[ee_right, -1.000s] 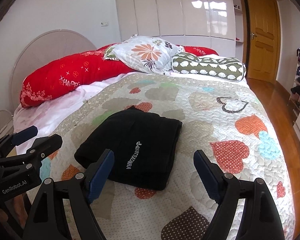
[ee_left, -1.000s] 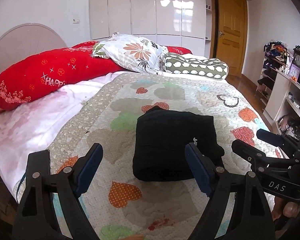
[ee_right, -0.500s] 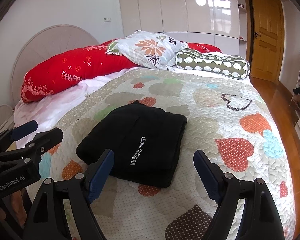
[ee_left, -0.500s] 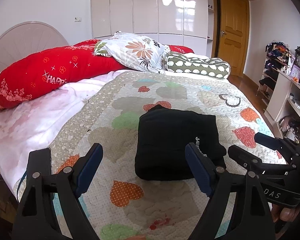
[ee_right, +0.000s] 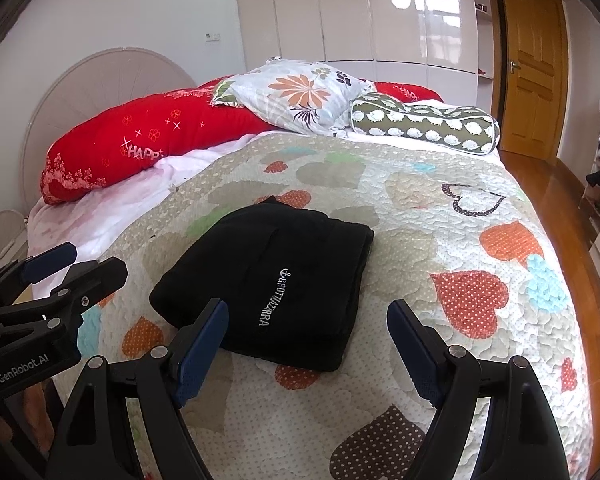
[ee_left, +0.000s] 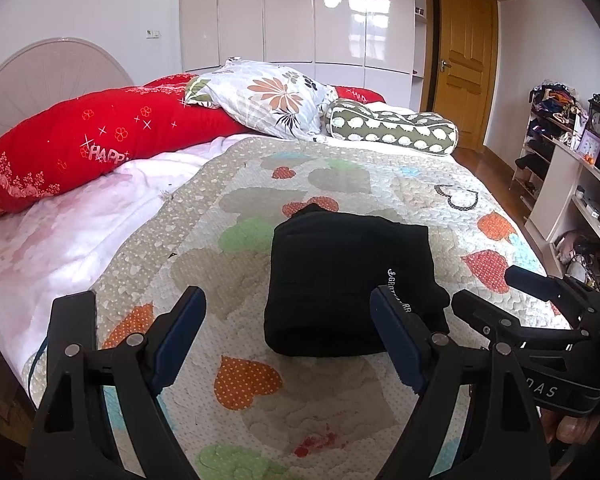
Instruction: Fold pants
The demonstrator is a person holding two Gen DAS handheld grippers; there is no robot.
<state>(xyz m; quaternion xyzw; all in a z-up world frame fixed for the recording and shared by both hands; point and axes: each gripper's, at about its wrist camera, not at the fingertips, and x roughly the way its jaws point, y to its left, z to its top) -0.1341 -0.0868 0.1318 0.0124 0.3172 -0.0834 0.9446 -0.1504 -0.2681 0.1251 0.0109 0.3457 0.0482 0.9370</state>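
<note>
The black pants (ee_left: 348, 280) lie folded into a compact rectangle on the heart-patterned quilt (ee_left: 380, 184), with white lettering on top (ee_right: 270, 298). My left gripper (ee_left: 285, 296) hovers open just short of the bundle's near edge, nothing between its blue pads. My right gripper (ee_right: 308, 307) is open too, held above the quilt in front of the pants (ee_right: 268, 280) and touching nothing. Each gripper shows in the other's view: the right one (ee_left: 488, 286) beside the pants' right edge, the left one (ee_right: 92, 258) off their left corner.
A long red bolster (ee_left: 100, 148), a floral pillow (ee_left: 272, 100) and a green patterned bolster (ee_left: 392, 130) line the bed's head. A white blanket (ee_left: 60, 232) covers the left side. Cluttered shelves (ee_left: 560, 152) and wooden floor (ee_right: 548, 184) lie to the right.
</note>
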